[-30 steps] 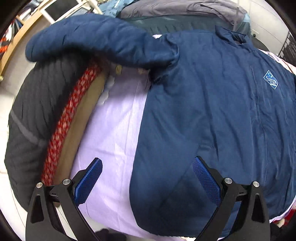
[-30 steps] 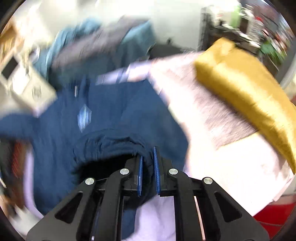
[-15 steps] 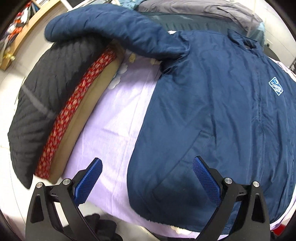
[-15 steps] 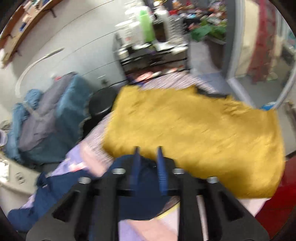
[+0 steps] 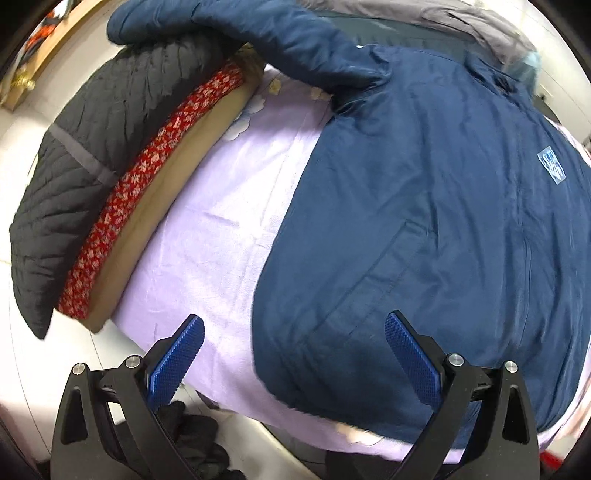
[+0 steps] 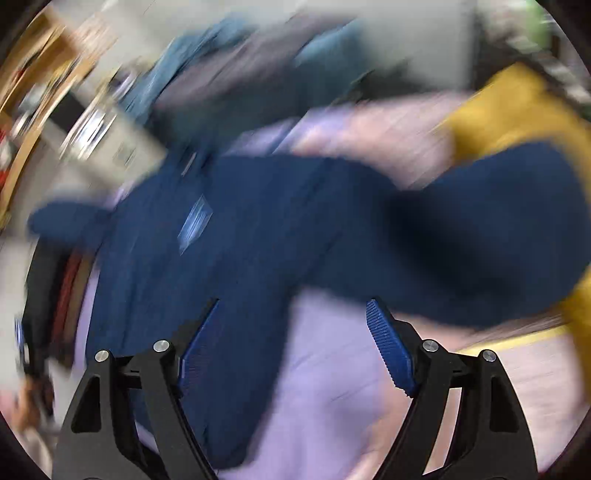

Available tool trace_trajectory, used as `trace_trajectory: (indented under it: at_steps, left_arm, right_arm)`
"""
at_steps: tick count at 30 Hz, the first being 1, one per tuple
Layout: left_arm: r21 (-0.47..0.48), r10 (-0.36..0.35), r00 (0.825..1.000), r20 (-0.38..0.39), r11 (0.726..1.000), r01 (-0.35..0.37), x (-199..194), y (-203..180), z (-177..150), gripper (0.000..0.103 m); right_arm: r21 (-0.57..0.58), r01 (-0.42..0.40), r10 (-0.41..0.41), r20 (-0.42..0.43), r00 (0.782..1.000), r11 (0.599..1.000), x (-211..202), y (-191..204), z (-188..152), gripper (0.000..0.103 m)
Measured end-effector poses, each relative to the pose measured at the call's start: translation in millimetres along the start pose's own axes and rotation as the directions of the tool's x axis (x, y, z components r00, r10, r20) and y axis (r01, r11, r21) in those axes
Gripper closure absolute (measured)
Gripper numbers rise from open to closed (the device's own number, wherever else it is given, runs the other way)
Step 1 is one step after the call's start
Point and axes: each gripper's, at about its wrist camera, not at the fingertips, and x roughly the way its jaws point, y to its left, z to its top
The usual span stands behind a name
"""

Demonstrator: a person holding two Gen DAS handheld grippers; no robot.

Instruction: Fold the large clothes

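Navy jacket (image 5: 443, 221) lies front-up on lavender sheet (image 5: 229, 221), both sleeves spread outward. Left hand-held gripper (image 5: 293, 345) & right hand-held gripper (image 6: 293, 328) hover released, empty. Likely pre-fold step; next: grab a sleeve, fold inward.

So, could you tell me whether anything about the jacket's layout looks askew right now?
Yes. The navy jacket lies front up on the lilac sheet, but one sleeve is draped over the black quilted coat, and the other sleeve overlaps the mustard fabric. Both claws are open.
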Motion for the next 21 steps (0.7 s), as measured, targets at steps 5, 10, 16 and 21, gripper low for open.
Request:
trace_trajectory:
  at_steps: [5,10,16,21]
  left_arm:
    - [0.066,0.05,0.999,-0.011,0.997,-0.049,6.0,31.3,-36.2,0.006]
    - [0.077,-0.008,0.998,-0.063,0.997,0.013,39.2,57.3,-58.2,0.006]
    - [0.17,-0.094,0.994,-0.055,0.98,0.102,86.0,40.7,-48.6,0.006]
    - [0.152,-0.18,0.981,-0.075,0.97,0.19,109.9,31.1,-30.1,0.007]
  right_arm:
    - [0.098,-0.079,0.097,-0.189,0.977,0.992,55.2,15.5,-88.9,0.024]
    - [0.14,-0.038,0.071,-0.235,0.969,0.989,59.7,25.6,-146.9,0.024]
    - [0.232,-0.018,0.07,-0.218,0.973,0.973,76.0,39.8,-163.7,0.024]
    - [0.303,-0.091,0.146,-0.165,0.975,0.949,84.3,60.5,-154.5,0.044]
